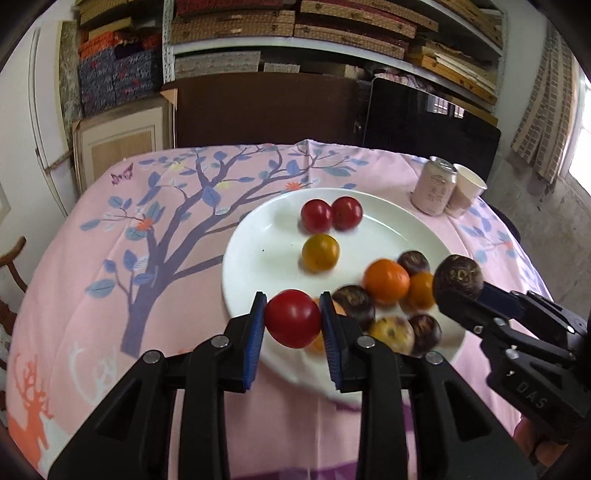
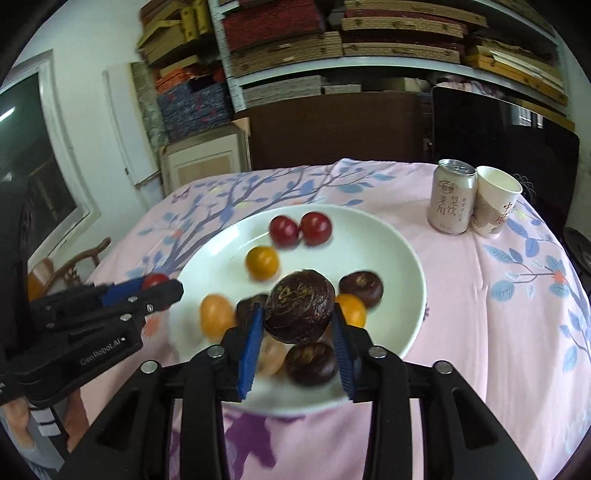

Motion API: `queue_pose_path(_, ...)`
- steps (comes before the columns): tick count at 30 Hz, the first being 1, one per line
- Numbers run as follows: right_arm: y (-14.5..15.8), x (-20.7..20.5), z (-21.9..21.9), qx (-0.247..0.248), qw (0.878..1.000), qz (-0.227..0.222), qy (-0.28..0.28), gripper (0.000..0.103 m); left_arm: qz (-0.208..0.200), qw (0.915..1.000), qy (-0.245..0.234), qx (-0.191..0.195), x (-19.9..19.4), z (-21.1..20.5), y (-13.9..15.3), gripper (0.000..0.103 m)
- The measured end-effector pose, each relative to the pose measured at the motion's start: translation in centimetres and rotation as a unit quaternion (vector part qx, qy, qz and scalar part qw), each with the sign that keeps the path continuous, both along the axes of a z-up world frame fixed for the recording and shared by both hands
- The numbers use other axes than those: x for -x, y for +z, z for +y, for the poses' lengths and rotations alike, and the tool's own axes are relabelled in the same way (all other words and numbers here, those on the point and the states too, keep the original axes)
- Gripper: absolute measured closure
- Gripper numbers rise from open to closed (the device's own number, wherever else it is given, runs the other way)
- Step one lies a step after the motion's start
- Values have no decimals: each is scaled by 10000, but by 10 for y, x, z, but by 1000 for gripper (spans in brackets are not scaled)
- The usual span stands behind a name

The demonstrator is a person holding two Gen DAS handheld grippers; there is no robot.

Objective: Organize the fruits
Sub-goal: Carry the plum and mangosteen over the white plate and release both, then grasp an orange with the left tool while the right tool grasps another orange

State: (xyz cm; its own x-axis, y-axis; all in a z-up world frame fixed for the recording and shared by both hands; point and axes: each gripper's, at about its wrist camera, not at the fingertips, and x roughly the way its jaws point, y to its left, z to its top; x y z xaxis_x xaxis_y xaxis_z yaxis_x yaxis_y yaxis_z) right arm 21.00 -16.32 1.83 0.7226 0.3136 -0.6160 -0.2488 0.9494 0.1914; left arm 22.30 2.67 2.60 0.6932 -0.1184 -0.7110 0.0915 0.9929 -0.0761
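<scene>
Shelves of stacked woven boxes [image 1: 295, 26] stand behind a table under a pink tree-print cloth [image 1: 155, 229]; on it sits a white plate [image 1: 258, 251] of small fruits, with a drink can [image 2: 451, 197] and a paper cup [image 2: 496, 205] touching each other well off to the far right. Both grippers hang over the plate's near edge, each carrying one fruit; the left gripper [image 1: 293, 319] is clamped on a red tomato [image 1: 293, 319], pinched between its blue pads at the widest part so the round skin does not slip; the right gripper [image 2: 300, 317] is closed on a dark brown fruit [image 2: 300, 306] the same way. Two red tomatoes [image 1: 331, 214] already lie touching at the far side, a yellow one [image 1: 320, 252] just nearer; orange and dark fruits are still mixed near the front; this looks like sorting by colour, roughly midway, with the held tomato probably meant for the red pair.
</scene>
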Motion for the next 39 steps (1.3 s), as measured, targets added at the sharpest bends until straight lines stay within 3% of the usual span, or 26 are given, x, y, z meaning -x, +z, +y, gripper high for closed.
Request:
queue_pose_path(1, -1, -5, -4, -130, 9999, 6, 5, 41, 90, 9999, 13, 47, -8, 1, -4, 65)
queue_pose_path(3, -3, -5, -13, -378, 9992, -122, -105, 38, 122, 9998, 102, 83, -15, 3, -11, 41)
queue_pose_path(5, -6, -9, -16, -429, 9991, -3, -19, 38, 42, 9999, 148, 6, -15, 3, -14, 38)
queue_pose_path(9, -9, -8, -25, -614, 9980, 164, -70, 38, 197, 9994, 160, 220, -3, 13, -19, 36)
queue_pose_path(10, -9, -4, -25, -643, 9977, 185, -64, 37, 181, 9994, 196, 212, 5, 16, -19, 33)
queue_pose_path(12, -8, 9, -28, -662, 9976, 158, -89, 33, 89, 9993, 302, 193, 25, 24, -17, 17)
queue_pose_path(15, -9, 32, -34, -772, 9968, 138, -147, 27, 92, 9984, 442, 336, 58, 40, -14, 15)
queue_pose_path(19, -21, 74, -41, -832, 9962, 186, -195, 21, -63, 9939, 627, 906, 114, 66, -9, 7)
queue_pose_path(24, -25, 116, -44, -789, 9967, 82, -176, 15, -349, 9951, 742, 554, 168, 71, -12, 6)
queue_pose_path(28, -27, 135, -43, -801, 9966, -21, -191, 11, -1252, 9834, 1063, 776, 195, 83, 11, 5)
queue_pose_path(31, -27, 142, -42, -756, 9969, -123, -153, 11, -1161, 9829, 1130, 877, 193, 89, 17, 5)
queue_pose_path(35, -28, 148, -41, -705, 9974, -127, -57, 11, -998, 9896, 924, 473, 209, 87, 24, 5)
queue_pose_path(39, -29, 156, -37, -609, 9980, -131, 71, 11, -603, 9948, 561, -604, 238, 70, -2, 5)
